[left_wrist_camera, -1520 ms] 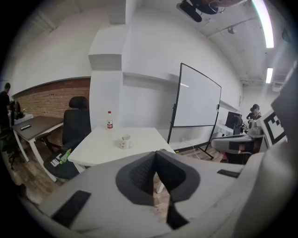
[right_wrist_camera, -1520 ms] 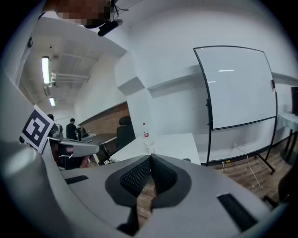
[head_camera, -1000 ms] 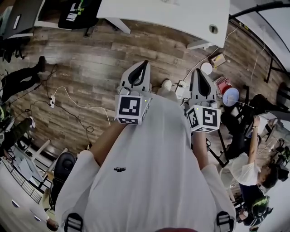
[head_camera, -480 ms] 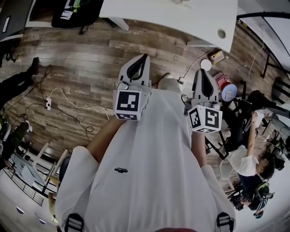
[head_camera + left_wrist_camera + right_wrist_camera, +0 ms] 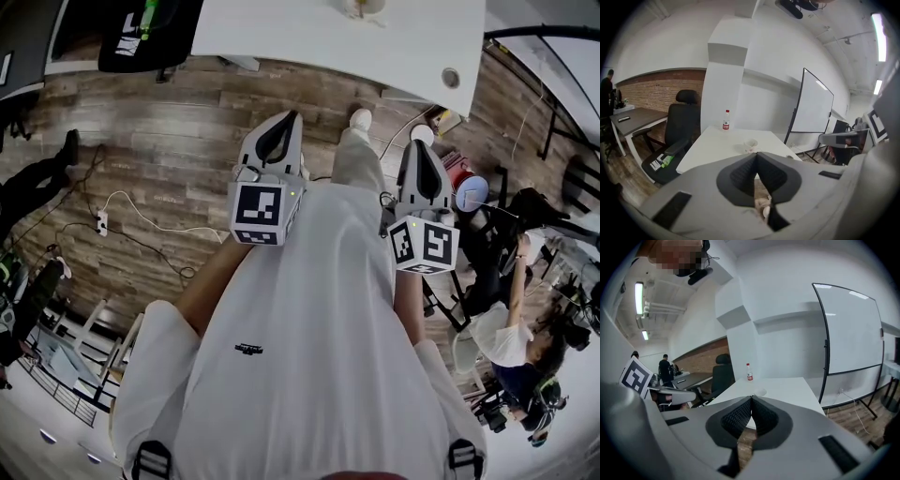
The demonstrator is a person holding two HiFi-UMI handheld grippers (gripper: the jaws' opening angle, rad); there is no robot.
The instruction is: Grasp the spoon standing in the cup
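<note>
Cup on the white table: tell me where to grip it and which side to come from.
Grip the cup by its side wall below the rim, coming level from the near edge of the table: it stands upright and alone, the bottle behind it. No handle can be made out from here. The left gripper and right gripper are shut, so open one first.

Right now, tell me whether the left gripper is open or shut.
Shut: in the left gripper view, the left gripper shows its jaws meeting at the tips, with nothing between them.
</note>
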